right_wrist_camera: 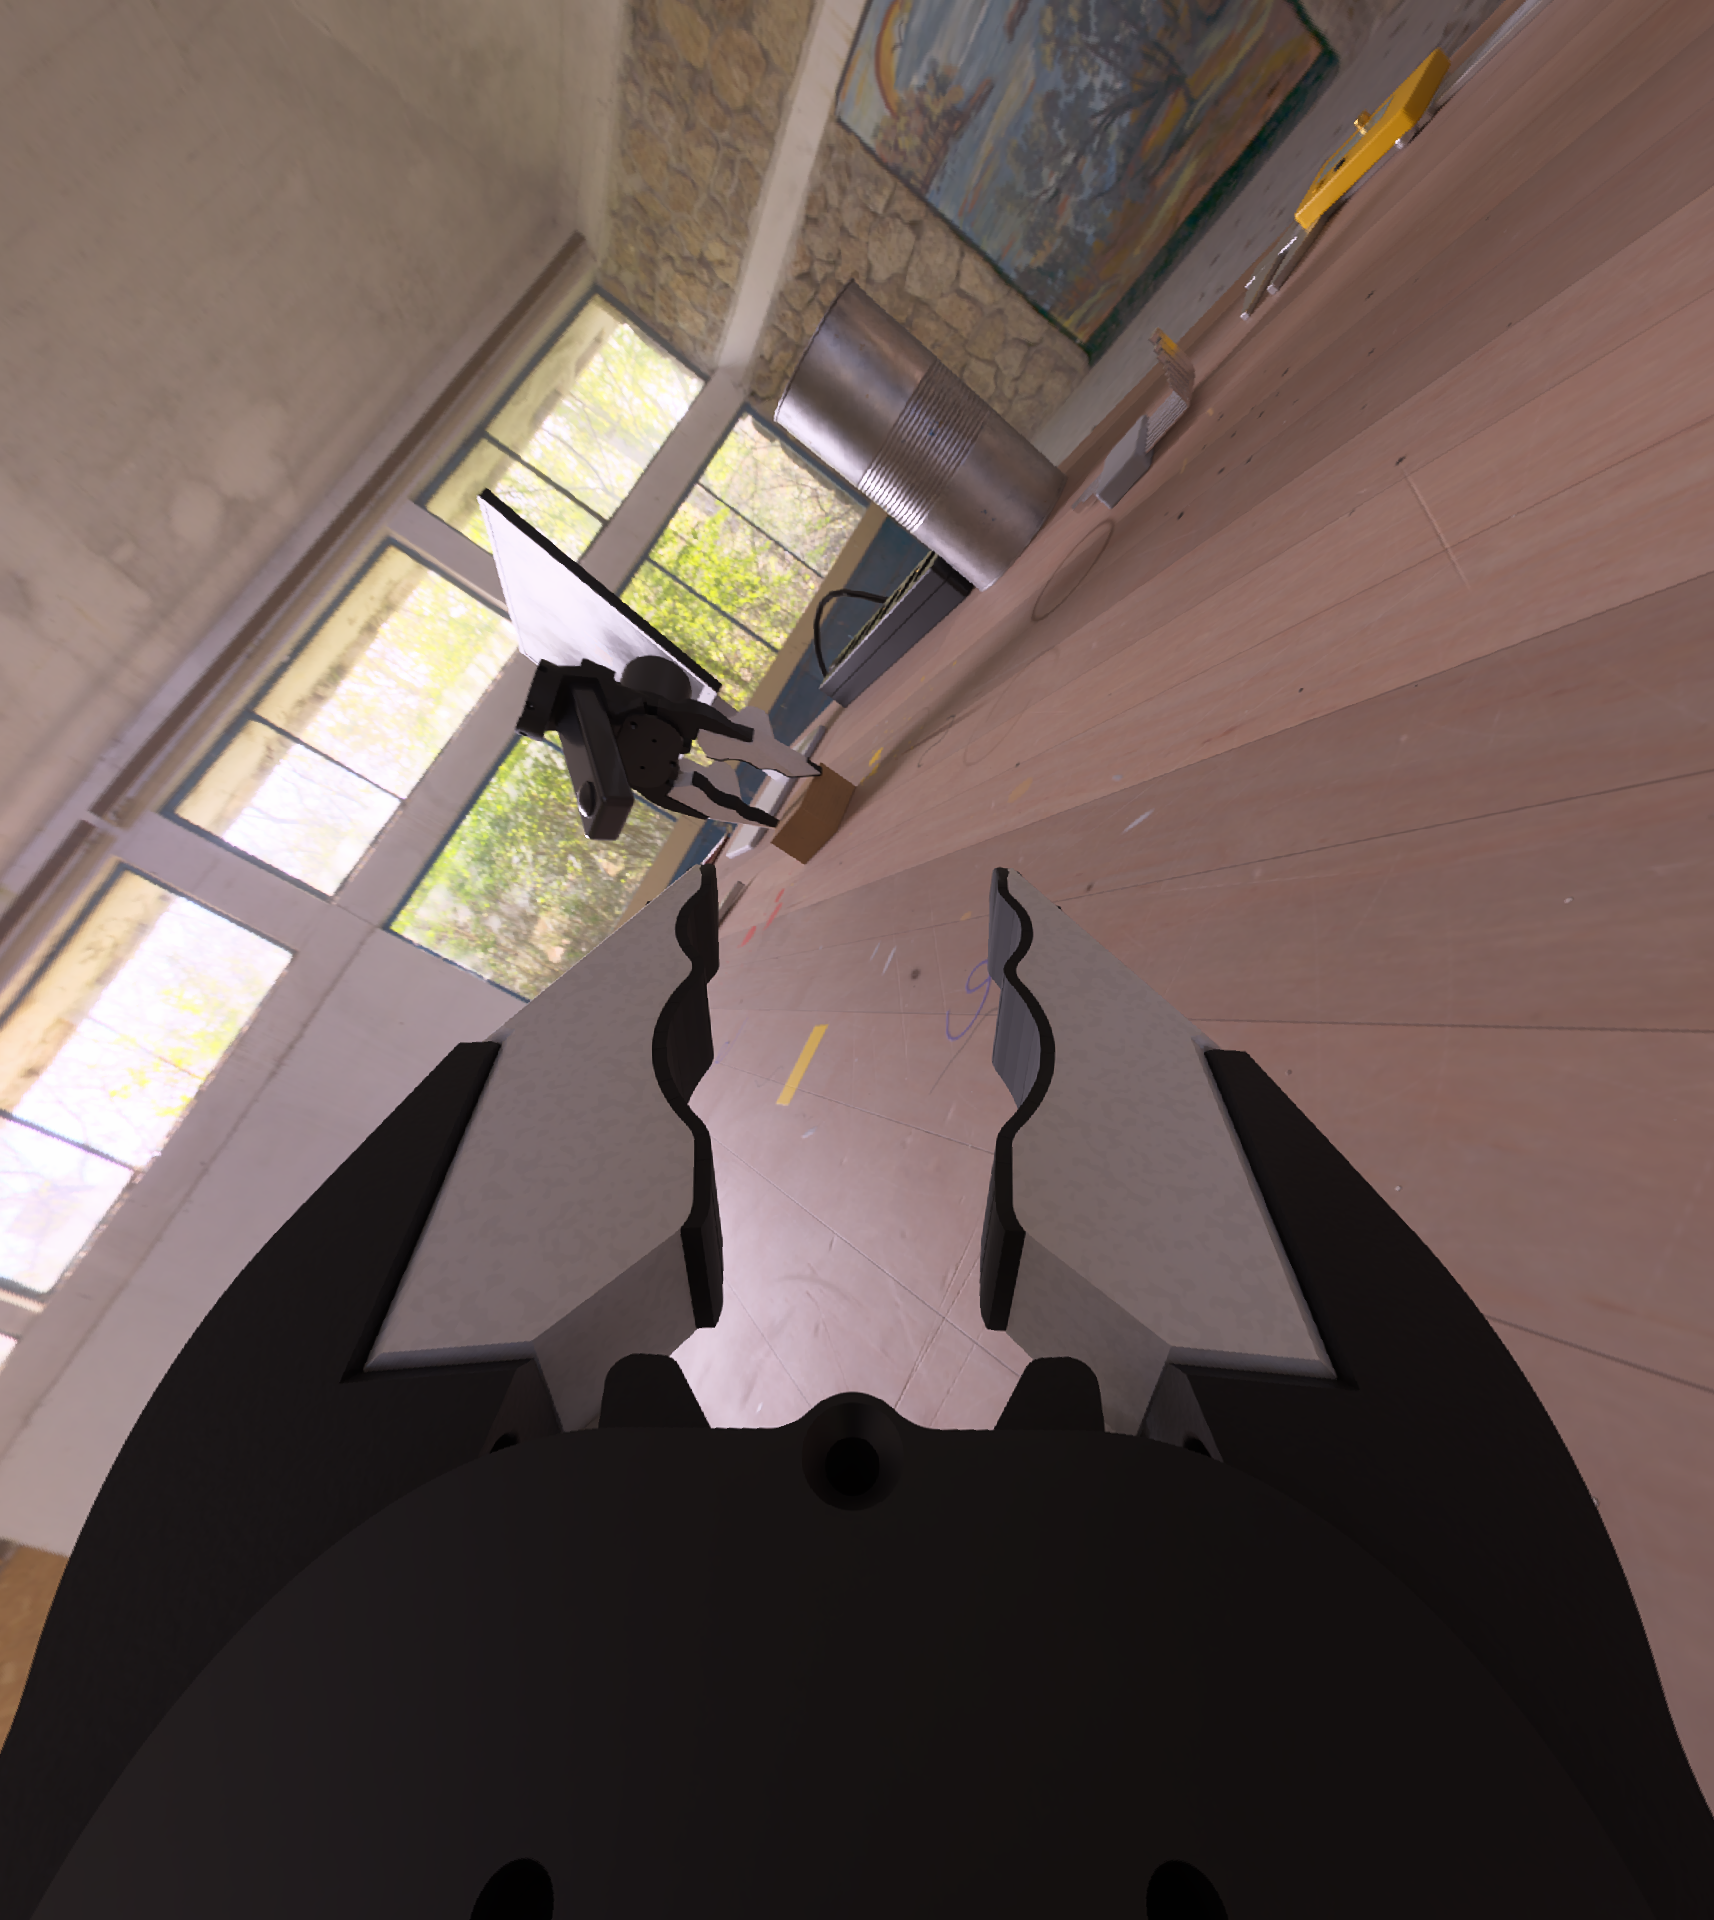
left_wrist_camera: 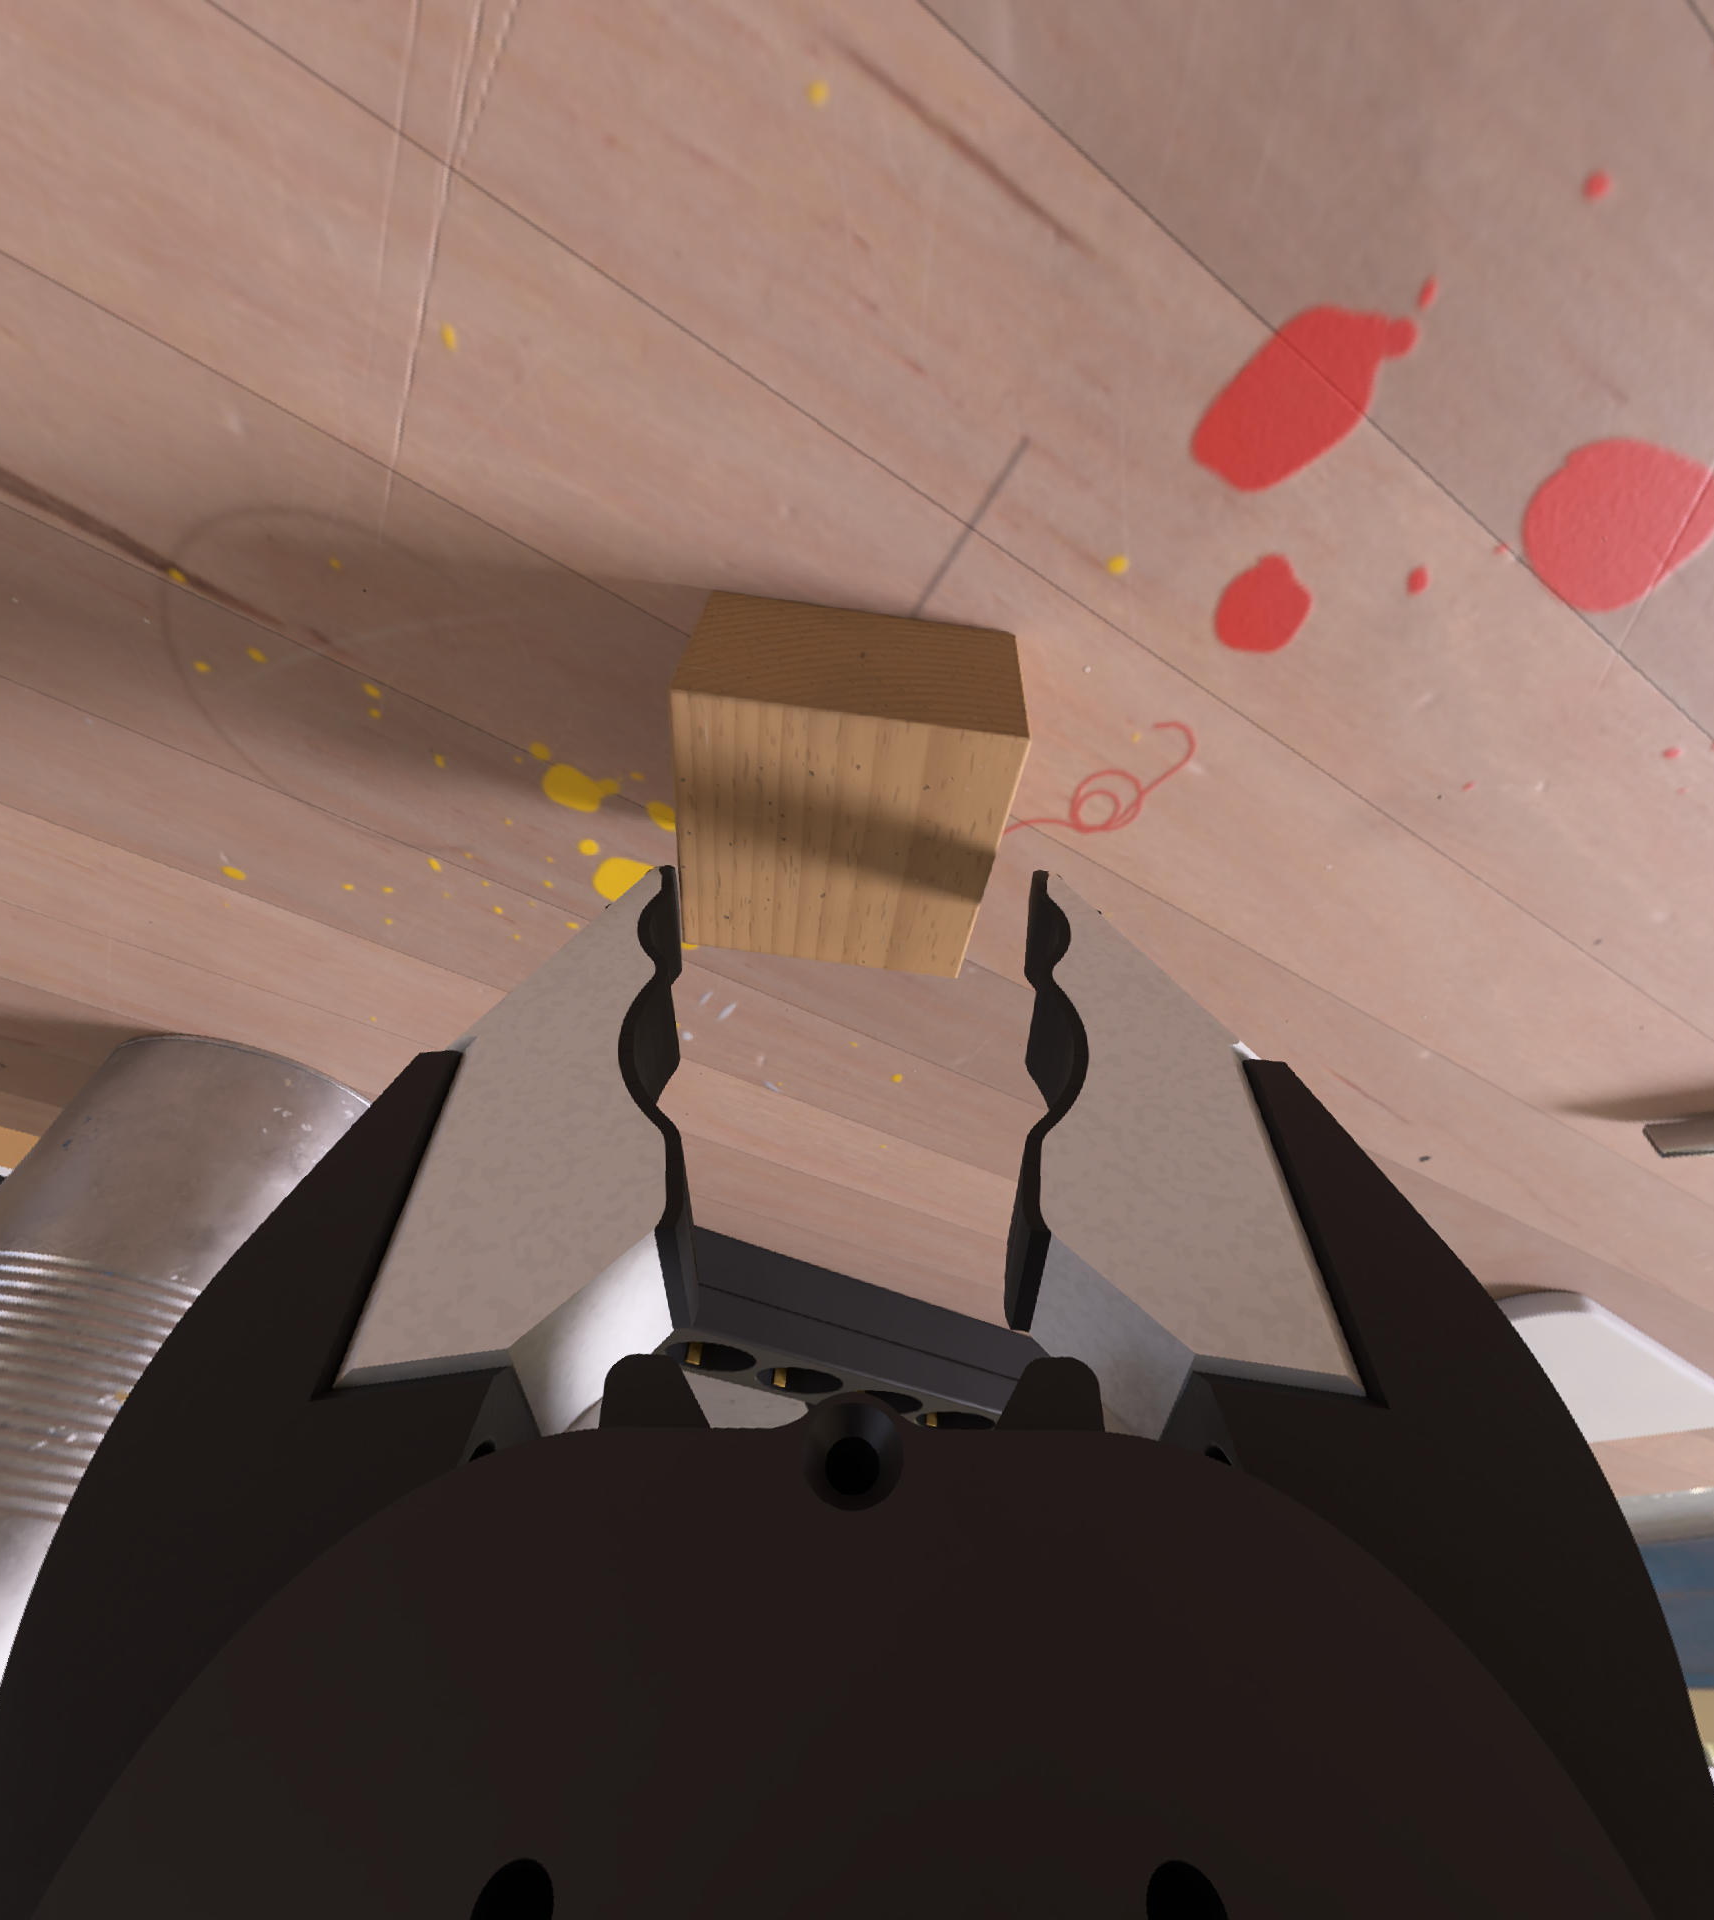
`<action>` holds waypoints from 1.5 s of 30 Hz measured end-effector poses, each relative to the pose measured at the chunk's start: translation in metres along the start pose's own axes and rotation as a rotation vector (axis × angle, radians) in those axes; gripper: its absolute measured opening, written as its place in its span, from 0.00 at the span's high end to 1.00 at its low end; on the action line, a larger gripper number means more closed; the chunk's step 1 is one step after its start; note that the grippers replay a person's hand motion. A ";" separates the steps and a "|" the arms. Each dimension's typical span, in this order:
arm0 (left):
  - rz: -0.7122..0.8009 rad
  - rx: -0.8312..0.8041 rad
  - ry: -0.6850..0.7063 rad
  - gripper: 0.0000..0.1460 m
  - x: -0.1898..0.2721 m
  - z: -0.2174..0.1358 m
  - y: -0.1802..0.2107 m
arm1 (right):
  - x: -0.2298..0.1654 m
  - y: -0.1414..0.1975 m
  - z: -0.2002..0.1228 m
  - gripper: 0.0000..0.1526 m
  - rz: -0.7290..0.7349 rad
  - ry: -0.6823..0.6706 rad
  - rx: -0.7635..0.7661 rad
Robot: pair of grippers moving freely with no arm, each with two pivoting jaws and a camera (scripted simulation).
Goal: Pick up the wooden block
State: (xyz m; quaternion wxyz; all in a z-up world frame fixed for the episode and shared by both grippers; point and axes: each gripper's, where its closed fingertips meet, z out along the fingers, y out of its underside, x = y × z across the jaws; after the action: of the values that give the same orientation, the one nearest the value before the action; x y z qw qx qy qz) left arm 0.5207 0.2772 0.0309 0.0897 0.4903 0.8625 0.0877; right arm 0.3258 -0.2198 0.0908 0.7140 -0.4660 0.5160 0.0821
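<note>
My left claw stands spread wide with nothing between its fingers, the tips level with the near end of the wooden block and just outside its two sides; whether the left fingertip touches the wood I cannot tell, and the right one sits clear of it. The block, the only one, rests on the table straight ahead of that claw, its long axis running away from me roughly along my fingers, its squarish end face turned toward the far side. It is pale, honey-coloured wood with straight grain lines down the long face, small dark specks, and a band of shadow across it. Yellow paint spatter lies just left of it, a red thread-like squiggle just right, and three large red blotches farther off to the right. One ribbed metal cylinder stands at my lower left. My right claw is likewise spread and empty, well apart from the block, which shows small and far ahead of it with the left claw poised at it. Beyond stand the same single metal cylinder, one yellow object far along the table, and one painting on a stone wall.
</note>
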 end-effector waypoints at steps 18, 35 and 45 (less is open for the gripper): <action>0.125 -0.006 0.051 0.52 -0.003 0.018 -0.005 | 0.003 0.000 0.005 0.65 0.046 -0.054 -0.037; -0.257 -0.196 -0.273 0.54 -0.011 -0.091 0.042 | -0.012 0.019 0.014 0.65 -0.110 -0.040 -0.153; -0.668 -0.021 -0.535 0.54 -0.014 -0.237 -0.001 | -0.059 0.068 0.061 0.65 -0.671 -0.029 -0.319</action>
State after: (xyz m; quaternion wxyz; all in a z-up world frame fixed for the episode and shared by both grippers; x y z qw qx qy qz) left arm 0.4702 0.2500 0.2610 0.3386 0.1884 0.9194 -0.0674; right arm 0.2986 -0.1148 0.1017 0.6268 -0.7134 0.3053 -0.0705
